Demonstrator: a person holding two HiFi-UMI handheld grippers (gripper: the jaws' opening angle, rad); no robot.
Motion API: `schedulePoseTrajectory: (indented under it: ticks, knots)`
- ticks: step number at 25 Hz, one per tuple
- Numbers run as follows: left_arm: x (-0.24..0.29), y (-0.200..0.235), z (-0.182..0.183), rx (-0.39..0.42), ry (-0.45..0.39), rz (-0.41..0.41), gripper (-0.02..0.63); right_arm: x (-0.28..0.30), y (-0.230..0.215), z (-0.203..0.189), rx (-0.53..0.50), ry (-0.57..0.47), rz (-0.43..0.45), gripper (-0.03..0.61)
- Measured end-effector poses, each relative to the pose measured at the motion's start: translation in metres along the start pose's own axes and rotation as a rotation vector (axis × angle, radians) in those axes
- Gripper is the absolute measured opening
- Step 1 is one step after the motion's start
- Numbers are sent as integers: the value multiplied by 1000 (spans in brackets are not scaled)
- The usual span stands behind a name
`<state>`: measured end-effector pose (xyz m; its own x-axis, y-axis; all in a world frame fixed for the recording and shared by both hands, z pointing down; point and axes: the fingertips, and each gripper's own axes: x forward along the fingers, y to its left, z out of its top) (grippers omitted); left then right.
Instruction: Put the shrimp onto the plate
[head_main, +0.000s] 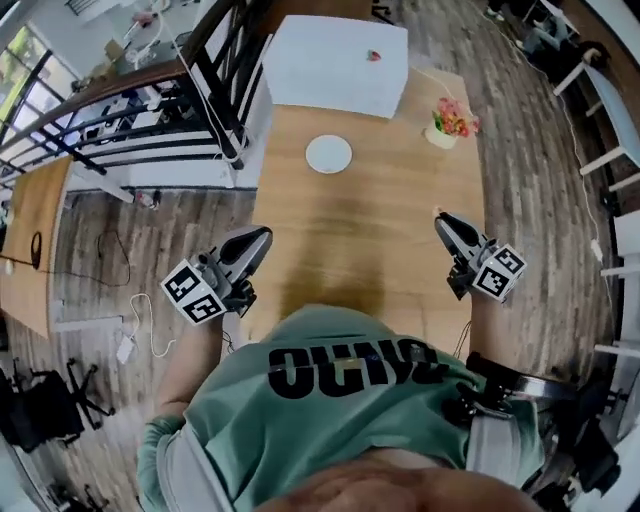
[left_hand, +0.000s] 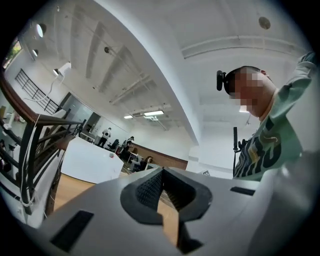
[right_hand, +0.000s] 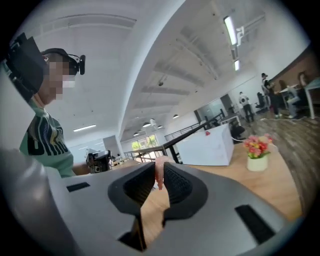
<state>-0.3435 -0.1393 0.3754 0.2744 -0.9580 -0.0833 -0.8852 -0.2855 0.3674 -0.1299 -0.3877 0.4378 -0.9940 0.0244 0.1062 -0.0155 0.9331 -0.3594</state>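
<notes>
Right claw (right_hand: 159, 166) clamped on shrimp (right_hand: 158, 176). Left claw (left_hand: 163, 171) jaws together, nothing between. Plate (head_main: 328, 154) on table (head_main: 380, 260), well ahead of both.

A: What stood on the wooden table (head_main: 370, 230)?
B: A pot of pink flowers (head_main: 449, 124), near its far right corner.
A: And beyond it?
B: A white counter (head_main: 335, 65) just past the far edge, with a small red object (head_main: 374, 56) on top. A black railing (head_main: 150, 110) ran off to the left, and a white cable (head_main: 150, 325) lay on the plank floor (head_main: 520, 150)
</notes>
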Motion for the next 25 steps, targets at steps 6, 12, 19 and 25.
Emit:
schedulePoseTrajectory:
  ticks: [6, 12, 19, 25]
  knots:
    - [21, 52, -14, -25, 52, -17, 5, -72, -96, -49, 49, 64, -281, 57]
    - [43, 81, -20, -38, 36, 23, 5, -117, -148, -25, 58, 145, -365, 57]
    - [46, 92, -32, -66, 58, 53, 5, -95, -179, 7, -1, 231, -320, 57]
    - [44, 114, -42, -94, 61, 72, 5, -43, -201, 23, -34, 286, -260, 57]
